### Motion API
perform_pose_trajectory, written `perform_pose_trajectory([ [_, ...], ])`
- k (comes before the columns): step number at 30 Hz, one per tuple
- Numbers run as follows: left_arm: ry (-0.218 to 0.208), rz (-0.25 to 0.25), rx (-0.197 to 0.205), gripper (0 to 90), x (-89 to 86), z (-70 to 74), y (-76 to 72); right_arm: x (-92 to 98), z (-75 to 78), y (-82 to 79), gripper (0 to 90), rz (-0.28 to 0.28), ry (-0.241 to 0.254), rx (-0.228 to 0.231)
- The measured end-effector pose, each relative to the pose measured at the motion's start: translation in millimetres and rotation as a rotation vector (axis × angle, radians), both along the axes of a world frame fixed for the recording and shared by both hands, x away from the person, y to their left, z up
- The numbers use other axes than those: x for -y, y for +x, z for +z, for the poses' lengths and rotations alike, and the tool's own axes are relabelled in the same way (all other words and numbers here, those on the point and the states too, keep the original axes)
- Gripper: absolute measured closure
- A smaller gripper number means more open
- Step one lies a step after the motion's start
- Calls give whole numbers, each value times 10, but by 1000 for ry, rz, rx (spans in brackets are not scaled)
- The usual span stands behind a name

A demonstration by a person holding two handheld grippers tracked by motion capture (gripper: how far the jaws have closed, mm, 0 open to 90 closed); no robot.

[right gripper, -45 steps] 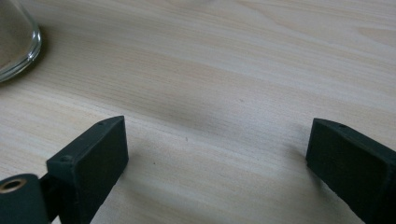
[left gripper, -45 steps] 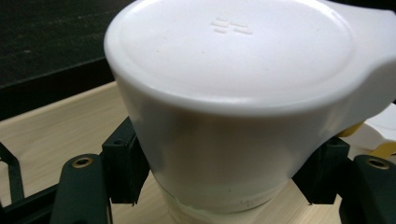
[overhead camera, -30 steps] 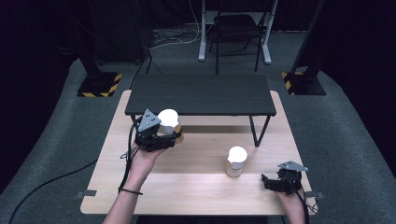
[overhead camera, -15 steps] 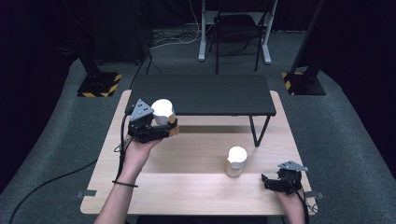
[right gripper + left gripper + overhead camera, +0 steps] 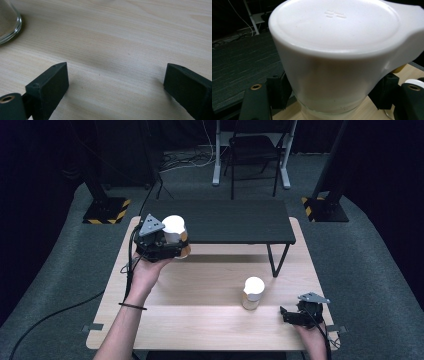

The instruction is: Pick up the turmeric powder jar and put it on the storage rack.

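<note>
A glass jar with a white lid (image 5: 173, 227) hangs in the air at the left end of the black shelf (image 5: 235, 220). My left gripper (image 5: 176, 246) is shut on it. In the left gripper view the white lid (image 5: 337, 45) looms close, with a black jaw pressed against each side of the jar. A second white-lidded jar (image 5: 252, 292) with brownish contents stands on the wooden table (image 5: 200, 320). My right gripper (image 5: 287, 315) rests low at the table's near right corner, to the right of that jar. Its jaws stand open and empty (image 5: 117, 82), and the jar's glass base (image 5: 7, 22) shows at top left.
The black shelf stands on thin legs (image 5: 277, 260) over the table's far half. On the dark carpet behind the table are a chair (image 5: 252, 150), cables and yellow-striped stand bases (image 5: 107, 210).
The left hand has lifted the jar and carried it toward the left end of the black shelf. The right gripper and the second jar have stayed in place.
</note>
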State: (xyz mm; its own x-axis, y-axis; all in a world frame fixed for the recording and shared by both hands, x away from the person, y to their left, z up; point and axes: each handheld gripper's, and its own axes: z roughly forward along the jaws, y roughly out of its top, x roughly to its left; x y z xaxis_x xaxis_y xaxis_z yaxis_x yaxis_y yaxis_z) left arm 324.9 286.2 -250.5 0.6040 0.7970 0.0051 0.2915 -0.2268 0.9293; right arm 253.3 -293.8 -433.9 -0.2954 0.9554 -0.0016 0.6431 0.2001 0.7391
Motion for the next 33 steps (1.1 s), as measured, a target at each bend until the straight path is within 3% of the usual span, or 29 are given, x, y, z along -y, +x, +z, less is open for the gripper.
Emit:
perform_pose_trajectory([
  [4, -1, 0, 1, 301, 7, 75, 39, 0, 0, 0, 50, 0, 0, 0],
  [8, -28, -10, -3, 301, -6, 122, 95, 1, 0, 0, 50, 1, 0, 0],
  [15, -18, 0, -11, 301, 63, 193, 207, 1, 0, 1, 50, 1, -1, 0],
  [33, 19, 88, -9, 301, 275, 279, 485, 1, 0, 3, 50, 2, -1, 0],
])
